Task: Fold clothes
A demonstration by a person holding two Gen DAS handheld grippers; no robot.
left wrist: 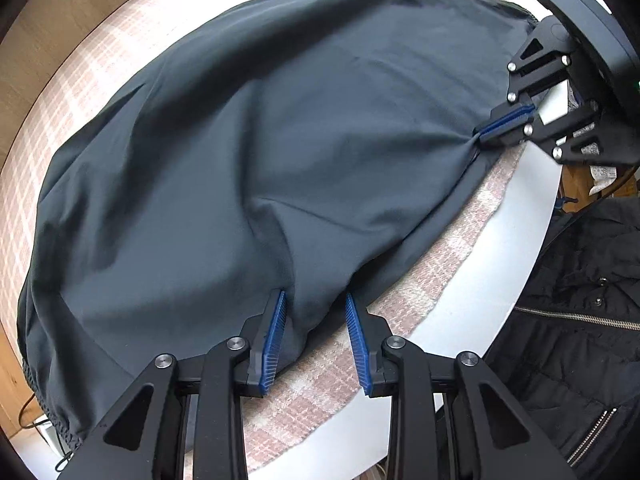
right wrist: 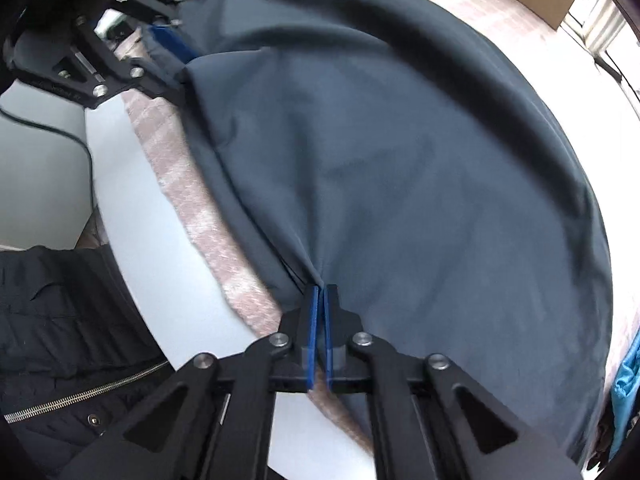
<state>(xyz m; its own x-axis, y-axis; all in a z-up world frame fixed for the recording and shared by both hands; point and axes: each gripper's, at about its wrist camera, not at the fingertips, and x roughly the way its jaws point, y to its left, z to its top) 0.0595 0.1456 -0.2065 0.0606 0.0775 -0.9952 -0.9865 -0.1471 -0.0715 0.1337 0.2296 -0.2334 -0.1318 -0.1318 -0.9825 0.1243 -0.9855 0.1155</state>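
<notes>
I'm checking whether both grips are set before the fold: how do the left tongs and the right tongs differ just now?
The right tongs have their jaws shut, pinching the edge of the dark garment into a gathered pucker. The left tongs have their jaws apart, a fold of the garment between the blue pads without being pinched. Both point down at the near edge of the garment, over the pink checked cloth.

Dark garment (left wrist: 260, 152) covers most of checked cloth (left wrist: 404, 300); bare white table (left wrist: 480, 280) rim free (near edge).
</notes>
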